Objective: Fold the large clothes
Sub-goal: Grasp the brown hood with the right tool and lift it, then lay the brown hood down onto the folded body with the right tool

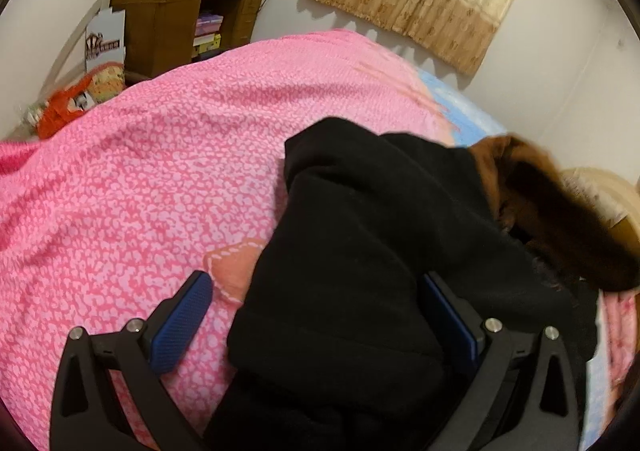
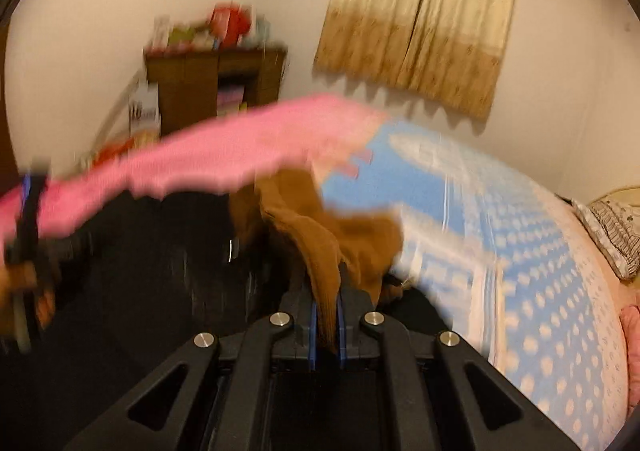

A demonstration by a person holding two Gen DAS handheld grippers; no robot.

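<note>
We see the black coat (image 1: 360, 235) with its brown fur trim (image 1: 560, 211) lying on the pink bedspread (image 1: 140, 171). Our left hand-held gripper (image 1: 316, 327) is spread wide around a black fold; our right hand-held gripper (image 2: 327, 325) pinches the brown trim (image 2: 320, 251).

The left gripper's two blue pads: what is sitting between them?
In the left wrist view, the left gripper is open; a black garment fills most of the gap, with pink bedspread beside its left pad.
</note>
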